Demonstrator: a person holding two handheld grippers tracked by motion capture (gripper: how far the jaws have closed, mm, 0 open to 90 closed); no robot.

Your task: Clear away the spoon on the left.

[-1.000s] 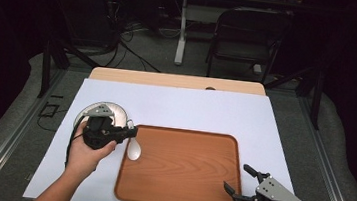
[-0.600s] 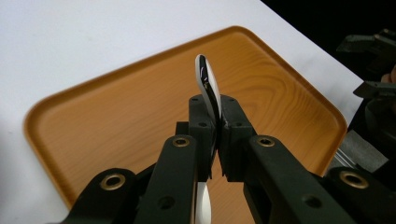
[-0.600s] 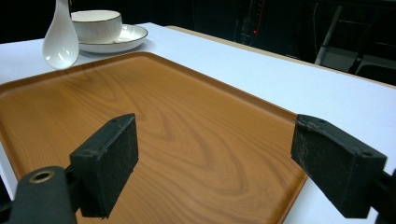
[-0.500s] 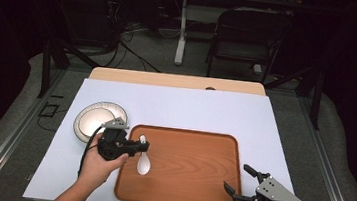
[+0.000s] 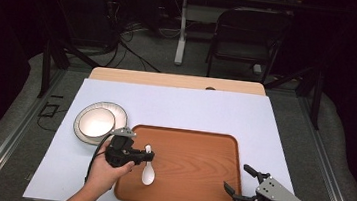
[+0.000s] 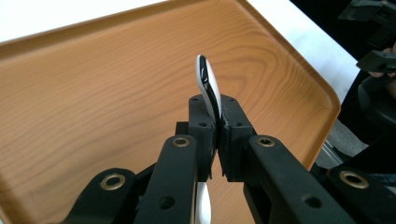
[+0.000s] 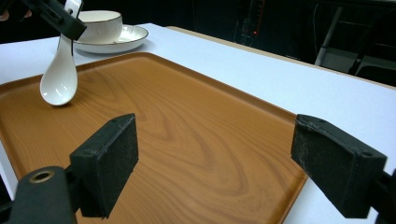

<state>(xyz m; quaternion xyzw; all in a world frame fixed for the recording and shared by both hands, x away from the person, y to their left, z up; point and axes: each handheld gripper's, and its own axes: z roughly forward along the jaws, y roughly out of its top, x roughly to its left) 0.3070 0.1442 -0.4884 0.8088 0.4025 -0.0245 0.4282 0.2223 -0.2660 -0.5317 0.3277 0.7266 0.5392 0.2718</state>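
A white ceramic spoon (image 5: 147,170) hangs over the left part of the wooden tray (image 5: 196,152), its bowl low near the tray floor. My left gripper (image 5: 144,155) is shut on the spoon's handle (image 6: 208,88), which sticks up between the jaws in the left gripper view. The spoon (image 7: 60,77) also appears at the far left of the right gripper view, held by the left gripper (image 7: 65,21). My right gripper (image 5: 241,180) stands open at the tray's near right corner, nothing between its pads (image 7: 109,163).
A white bowl on a plate (image 5: 98,122) sits on the white tabletop just left of the tray; the bowl (image 7: 99,23) is behind the spoon in the right gripper view. A chair (image 5: 248,35) and cables stand beyond the table's far edge.
My left gripper carried the spoon from beside the bowl rightward over the tray's left edge and lowered it toward the tray. The right gripper has stayed still.
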